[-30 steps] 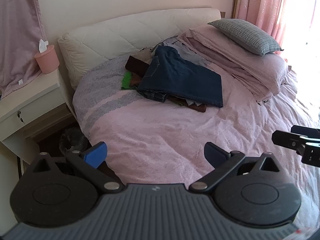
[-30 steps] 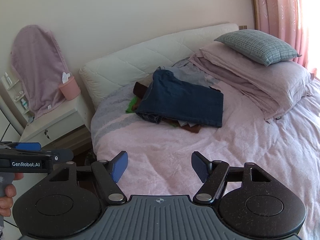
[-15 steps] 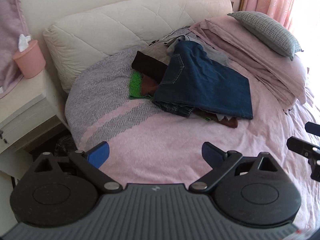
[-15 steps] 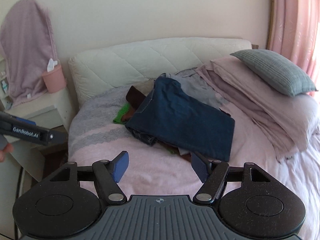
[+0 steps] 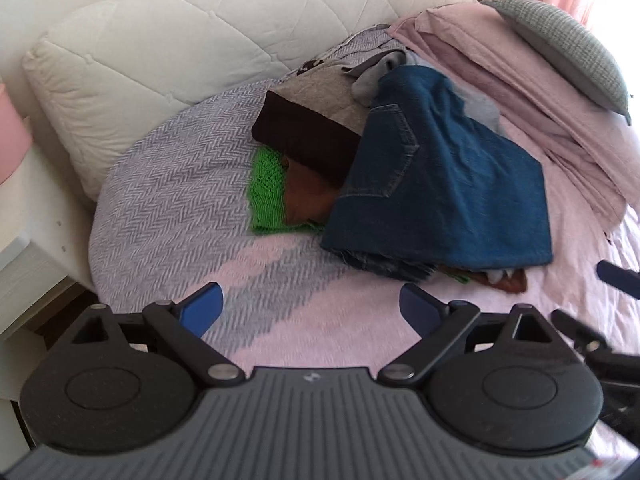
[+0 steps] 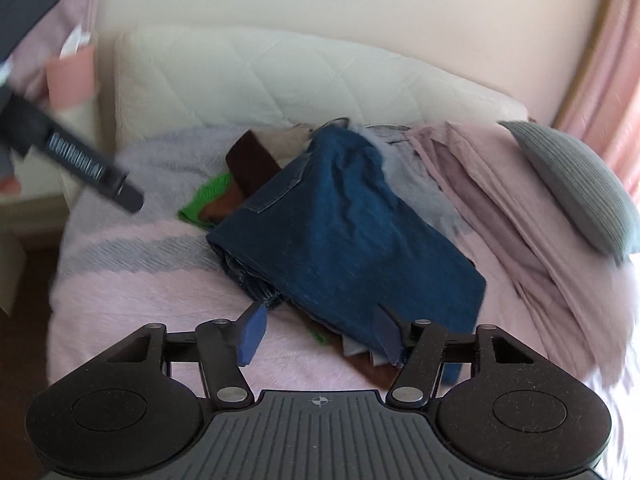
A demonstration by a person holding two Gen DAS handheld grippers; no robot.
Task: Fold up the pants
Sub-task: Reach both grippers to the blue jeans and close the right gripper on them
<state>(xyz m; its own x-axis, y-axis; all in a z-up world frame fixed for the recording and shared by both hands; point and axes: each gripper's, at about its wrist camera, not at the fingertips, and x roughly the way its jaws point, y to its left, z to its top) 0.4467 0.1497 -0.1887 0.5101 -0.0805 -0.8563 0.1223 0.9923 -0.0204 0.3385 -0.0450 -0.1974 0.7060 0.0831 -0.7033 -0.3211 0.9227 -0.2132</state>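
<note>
Both grippers have closed in on the clothes pile since half a second ago; the jeans (image 6: 348, 236) now fill far more of the right wrist view. The jeans lie folded on top of the heap, draped over a dark brown garment (image 5: 304, 136), a green knit (image 5: 266, 196) and grey items behind. Right gripper (image 6: 320, 330) is released, fingers spread wide, holding nothing; the jeans' near edge sits just ahead of and between its fingertips, the right pad (image 6: 387, 334) overlapping that edge in view, contact not discernible. Left gripper (image 5: 312, 312) is likewise spread and empty, above bare pink bedspread (image 5: 320, 332), the pile ahead and to its right. Beyond the pile: quilted headboard (image 5: 200, 48); folded pink bedding (image 6: 500, 184) and grey pillow (image 6: 576, 184) to the right. Right view is motion-blurred.
</note>
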